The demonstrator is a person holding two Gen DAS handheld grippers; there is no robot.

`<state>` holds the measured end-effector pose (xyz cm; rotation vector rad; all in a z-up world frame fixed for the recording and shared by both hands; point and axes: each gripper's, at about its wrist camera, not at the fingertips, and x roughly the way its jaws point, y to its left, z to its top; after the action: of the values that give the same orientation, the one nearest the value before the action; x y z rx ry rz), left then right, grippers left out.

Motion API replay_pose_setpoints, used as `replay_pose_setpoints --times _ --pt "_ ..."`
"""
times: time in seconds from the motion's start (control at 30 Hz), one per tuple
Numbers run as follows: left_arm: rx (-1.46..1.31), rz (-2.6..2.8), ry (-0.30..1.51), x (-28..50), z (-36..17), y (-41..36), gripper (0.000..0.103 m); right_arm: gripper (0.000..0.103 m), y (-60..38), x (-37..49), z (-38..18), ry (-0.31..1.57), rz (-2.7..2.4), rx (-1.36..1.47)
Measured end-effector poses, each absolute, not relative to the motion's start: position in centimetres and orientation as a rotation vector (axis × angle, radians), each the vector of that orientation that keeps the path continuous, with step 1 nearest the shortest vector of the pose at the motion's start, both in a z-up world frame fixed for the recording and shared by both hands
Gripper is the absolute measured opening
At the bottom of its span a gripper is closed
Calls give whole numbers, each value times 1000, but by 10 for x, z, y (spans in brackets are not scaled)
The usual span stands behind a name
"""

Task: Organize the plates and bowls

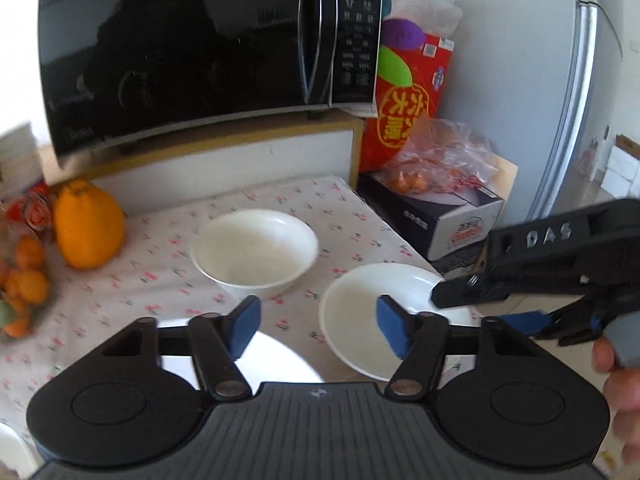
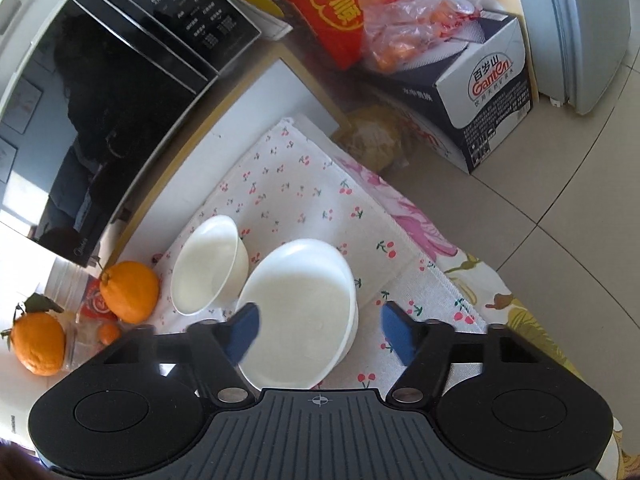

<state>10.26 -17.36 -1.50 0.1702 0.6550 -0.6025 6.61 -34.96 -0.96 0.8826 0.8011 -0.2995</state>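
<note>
Left wrist view: left gripper (image 1: 318,326) over the cherry-print cloth (image 1: 168,280), blue pads (image 1: 244,326) apart, nothing between them, touching nothing. White bowl (image 1: 256,254) upright on the cloth straight ahead, empty. White plate (image 1: 384,316) just right of the bowl, near but apart from it, partly behind the right-hand pad. Part of another white dish (image 1: 276,356) under the gripper body, mostly hidden. Right gripper (image 1: 496,308) coming in from the right edge, its upper finger over the far rim of the plate, lower blue pad below it; contact with the rim not clear, hand (image 1: 622,384) behind it. Large orange (image 1: 88,222) on the left of the cloth, bag of small oranges (image 1: 22,276) at the left edge. Black microwave (image 1: 192,44) on a shelf behind, red box (image 1: 404,108) and dark carton (image 1: 448,216) to the right.

Right wrist view: right gripper (image 2: 320,330) pointing down at the plate (image 2: 296,308), jaws apart. Left pad (image 2: 244,332) overlaps the plate's near-left rim; right pad (image 2: 396,334) clear of the plate, over the cloth (image 2: 288,184). No clamp visible, plate lying on the cloth. Bowl (image 2: 208,264) just left of the plate, rims close, contact unclear. Two large oranges (image 2: 130,292) at left, microwave (image 2: 104,112) upper left, carton (image 2: 480,112) on the tiled floor (image 2: 560,208) upper right
</note>
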Motion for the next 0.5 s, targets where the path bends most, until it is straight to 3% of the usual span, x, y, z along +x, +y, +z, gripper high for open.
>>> replay_pose_setpoints --times 0.17,0.5 --pt "151 -592 736 113 -25 -184 46 46 -353 70 -17 828 -290 931" --pt "132 -607 824 123 -36 -191 30 35 -357 73 -24 843 -302 935"
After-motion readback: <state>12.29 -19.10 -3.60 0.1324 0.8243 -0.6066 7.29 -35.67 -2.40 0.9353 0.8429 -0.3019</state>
